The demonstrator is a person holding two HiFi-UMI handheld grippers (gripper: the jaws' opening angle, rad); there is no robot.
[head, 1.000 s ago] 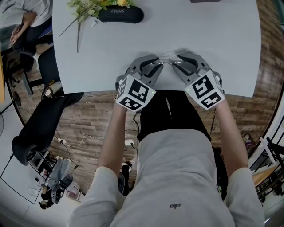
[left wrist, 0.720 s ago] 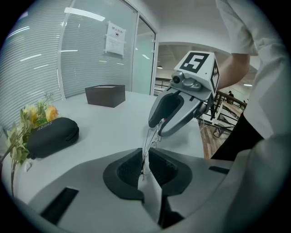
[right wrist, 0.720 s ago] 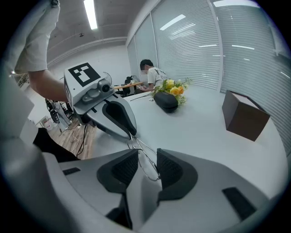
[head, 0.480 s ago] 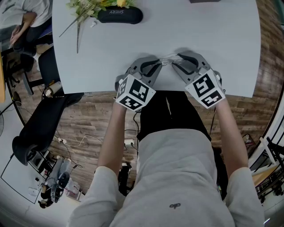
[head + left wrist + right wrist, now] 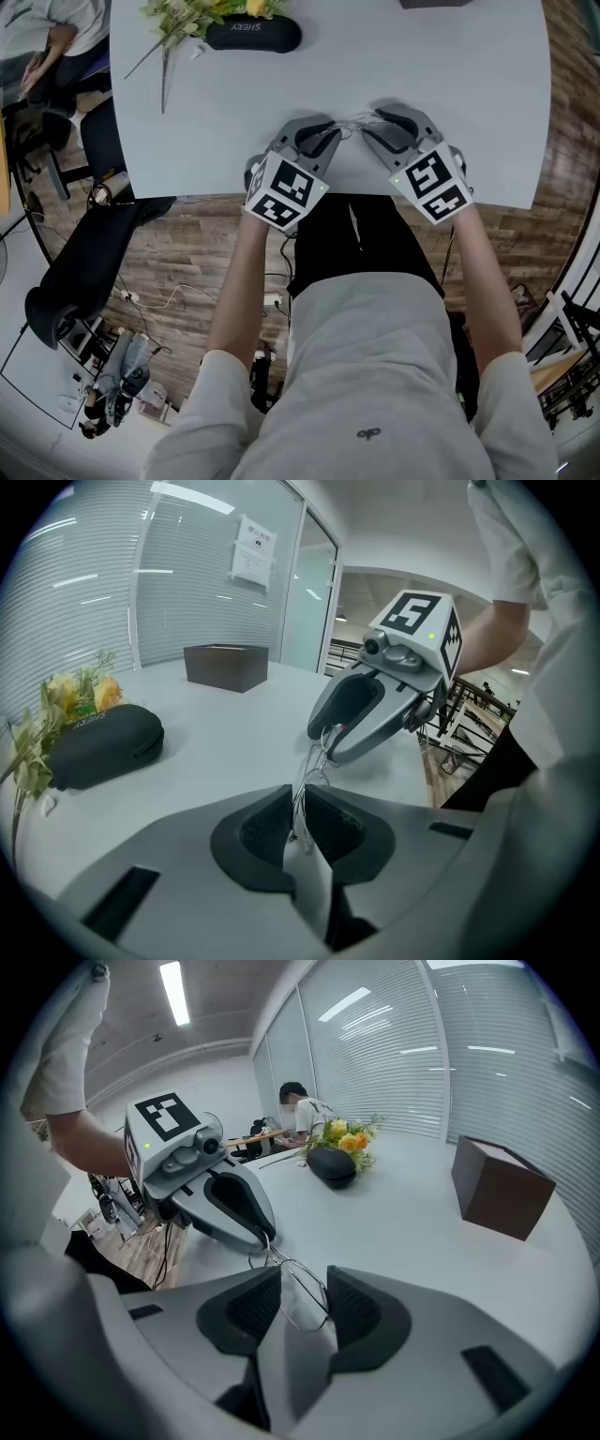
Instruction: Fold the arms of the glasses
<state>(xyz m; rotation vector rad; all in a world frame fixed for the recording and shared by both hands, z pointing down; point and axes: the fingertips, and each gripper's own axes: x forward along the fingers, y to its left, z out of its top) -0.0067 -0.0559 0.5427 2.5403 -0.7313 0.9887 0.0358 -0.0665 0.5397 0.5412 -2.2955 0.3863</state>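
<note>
head view: the grey left gripper (image 5: 339,136) and grey right gripper (image 5: 367,133) meet tip to tip over the white table (image 5: 450,75), with the thin wire-framed glasses (image 5: 353,122) between them.
left gripper view: its jaws, just closing, pinch the wire.
right gripper view: its jaws, just opening, stand apart around a lens rim.

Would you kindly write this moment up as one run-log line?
left gripper: shut on glasses | right gripper: jaws just opening, glasses between them, not gripped | place: near table front edge
</note>
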